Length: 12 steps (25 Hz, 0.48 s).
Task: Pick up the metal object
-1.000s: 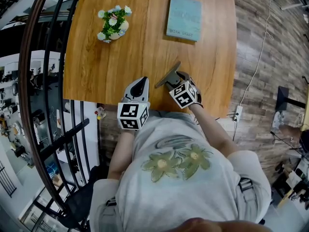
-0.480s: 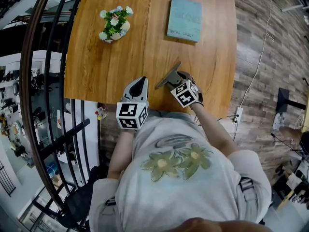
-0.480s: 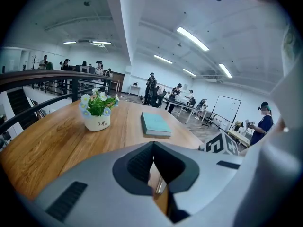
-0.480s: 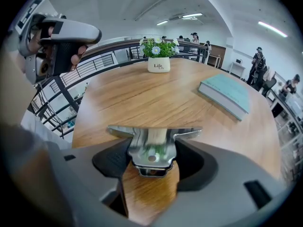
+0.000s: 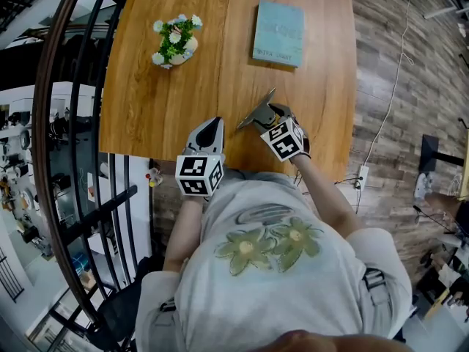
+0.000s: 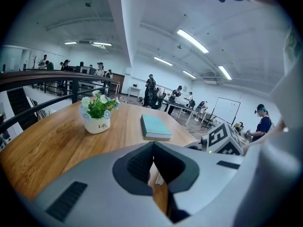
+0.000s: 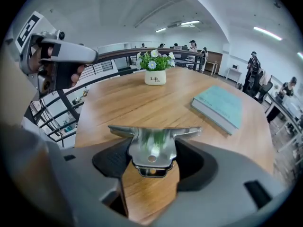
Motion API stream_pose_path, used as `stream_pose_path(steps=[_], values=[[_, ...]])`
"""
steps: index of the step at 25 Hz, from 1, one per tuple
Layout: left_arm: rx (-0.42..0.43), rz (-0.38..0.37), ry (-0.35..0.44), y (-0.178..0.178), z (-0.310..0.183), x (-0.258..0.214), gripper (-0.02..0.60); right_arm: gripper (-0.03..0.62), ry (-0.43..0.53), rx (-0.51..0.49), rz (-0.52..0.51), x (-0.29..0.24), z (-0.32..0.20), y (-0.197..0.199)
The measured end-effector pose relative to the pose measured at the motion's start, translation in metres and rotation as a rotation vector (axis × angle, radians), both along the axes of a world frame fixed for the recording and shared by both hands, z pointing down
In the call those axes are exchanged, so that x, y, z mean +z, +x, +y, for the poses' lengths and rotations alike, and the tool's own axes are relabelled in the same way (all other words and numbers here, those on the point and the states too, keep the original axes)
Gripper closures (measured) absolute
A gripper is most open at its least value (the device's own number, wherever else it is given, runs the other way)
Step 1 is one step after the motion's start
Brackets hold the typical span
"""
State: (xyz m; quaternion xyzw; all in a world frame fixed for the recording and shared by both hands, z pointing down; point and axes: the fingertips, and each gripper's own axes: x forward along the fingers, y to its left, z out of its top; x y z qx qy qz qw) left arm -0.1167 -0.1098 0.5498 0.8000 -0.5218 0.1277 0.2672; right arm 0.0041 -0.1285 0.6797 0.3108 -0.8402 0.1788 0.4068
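Two tongs are in front of you, and only one has anything in it. Your right tongs (image 7: 152, 156) are pinching the metal object (image 5: 256, 111): the dark pads press on either side of its shiny body, and its two flared wings stick out past the pads. The body has a small round hole through it. From your head camera the metal object shows as a thin, slanted strip above the wooden tabletop (image 5: 212, 79), on the near side of the teal book (image 5: 278, 33) and apart from it. Wood grain shows beneath the metal object in the right gripper view, but I cannot tell whether it touches the tabletop.

Your left tongs (image 6: 152, 146) are pressed together at their tips with nothing between them. They sit nearer to you than the book and off to its left, at the tabletop's near edge. A white pot of flowers (image 5: 174, 41) stands upright to the left of the book, well apart from it.
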Motion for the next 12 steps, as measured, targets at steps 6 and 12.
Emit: stream_pose_path(steps=[6,12], values=[[-0.005,-0.002,0.016,-0.005,-0.006,-0.006,0.566,0.307,0.051,-0.014,-0.004,-0.022,-0.013,-0.004],[-0.022,-0.001,0.039,-0.012,-0.014,-0.014,0.566,0.306,0.089,-0.018,-0.035,-0.045,-0.02,-0.01]])
